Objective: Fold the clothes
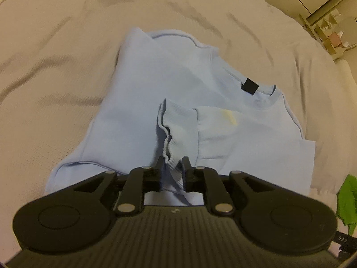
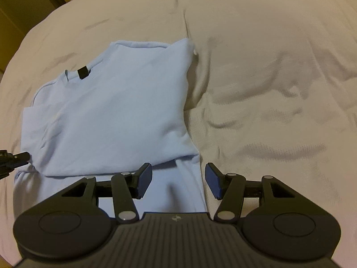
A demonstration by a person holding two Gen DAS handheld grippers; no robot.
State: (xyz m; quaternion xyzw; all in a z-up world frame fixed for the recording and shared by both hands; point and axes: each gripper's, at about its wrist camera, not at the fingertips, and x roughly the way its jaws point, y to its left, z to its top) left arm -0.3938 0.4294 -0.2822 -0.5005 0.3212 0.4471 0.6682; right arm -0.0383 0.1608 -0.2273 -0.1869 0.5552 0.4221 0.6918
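Observation:
A light blue sweatshirt [image 1: 156,84] lies partly folded on a beige bedsheet [image 1: 55,55], its black neck label [image 1: 250,86] facing up. My left gripper [image 1: 173,162] is shut on the sweatshirt's ribbed sleeve cuff [image 1: 176,131], holding it over the body of the garment. In the right wrist view the same sweatshirt [image 2: 116,102] spreads to the left, with its label [image 2: 83,72] near the collar. My right gripper [image 2: 178,174] is open above the sweatshirt's near right edge, nothing between its fingers. The left gripper's tip [image 2: 21,156] shows at the far left edge.
The wrinkled bedsheet [image 2: 267,78] stretches wide to the right of the sweatshirt. A green item [image 1: 347,201] lies at the right edge of the left wrist view. Shelving with small objects [image 1: 330,33] stands beyond the bed at the upper right.

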